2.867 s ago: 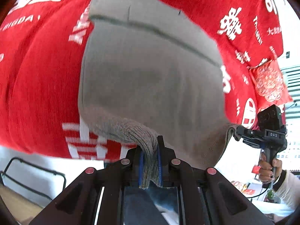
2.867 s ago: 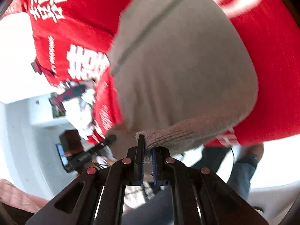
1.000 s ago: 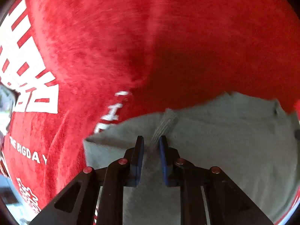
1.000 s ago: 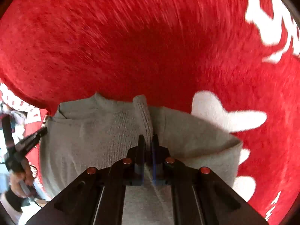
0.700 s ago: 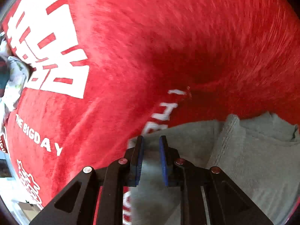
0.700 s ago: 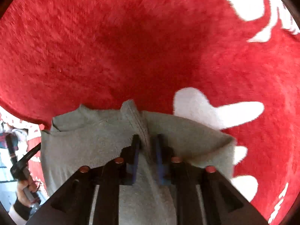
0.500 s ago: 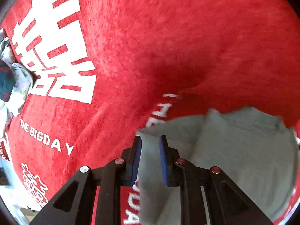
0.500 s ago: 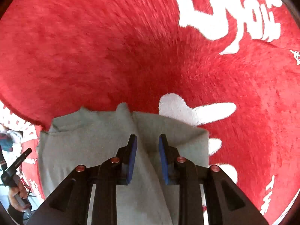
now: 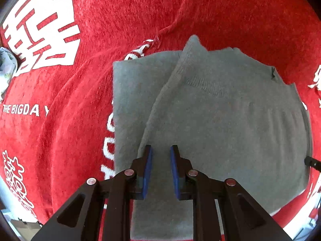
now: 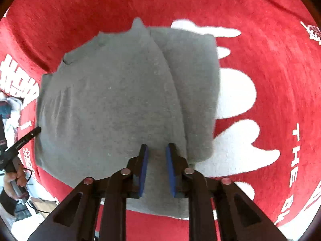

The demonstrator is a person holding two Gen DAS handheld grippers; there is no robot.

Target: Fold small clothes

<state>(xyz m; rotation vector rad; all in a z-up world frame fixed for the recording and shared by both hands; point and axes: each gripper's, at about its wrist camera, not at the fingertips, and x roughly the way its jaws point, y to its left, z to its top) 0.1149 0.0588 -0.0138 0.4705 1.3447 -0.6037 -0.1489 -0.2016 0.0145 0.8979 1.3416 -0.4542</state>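
Observation:
A small grey knit garment (image 9: 220, 110) lies folded flat on a red cloth (image 9: 80, 84) with white lettering. A folded flap edge runs diagonally across it. It also shows in the right wrist view (image 10: 112, 100), with the flap edge on its right side. My left gripper (image 9: 160, 150) is open and empty, just above the garment's near left part. My right gripper (image 10: 156, 148) is open and empty, above the garment's near right part. The right gripper's tip (image 9: 311, 162) shows at the left view's right edge, and the left gripper (image 10: 22, 140) at the right view's left edge.
The red cloth (image 10: 270, 70) covers the whole work surface. Crumpled pale clothing (image 9: 6, 68) lies at the cloth's far left edge. A hand (image 10: 14, 182) holds the left gripper's handle beyond the cloth.
Both grippers carried the garment's edge over and laid it on itself, then opened and let go. They have since pulled back, so more of the folded garment shows.

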